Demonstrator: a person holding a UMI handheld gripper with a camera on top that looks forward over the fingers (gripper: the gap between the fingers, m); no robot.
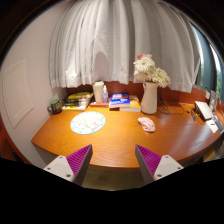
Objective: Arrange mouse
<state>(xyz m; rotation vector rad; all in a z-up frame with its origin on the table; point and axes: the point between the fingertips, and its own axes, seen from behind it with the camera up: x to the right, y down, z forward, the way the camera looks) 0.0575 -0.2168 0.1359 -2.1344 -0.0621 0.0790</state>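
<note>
A pale pink mouse point(147, 124) lies on the wooden desk point(118, 142), right of the middle and in front of a white vase. My gripper point(113, 161) is held back over the desk's near edge, well short of the mouse. Its two fingers with purple pads point(78, 158) stand wide apart with nothing between them.
A round patterned mat point(88, 122) lies left of centre. A white vase of flowers point(150, 90), a white cup point(99, 91), stacked books point(124, 101) and a box point(76, 100) line the back. A laptop point(207, 109) sits at the right. Curtains hang behind.
</note>
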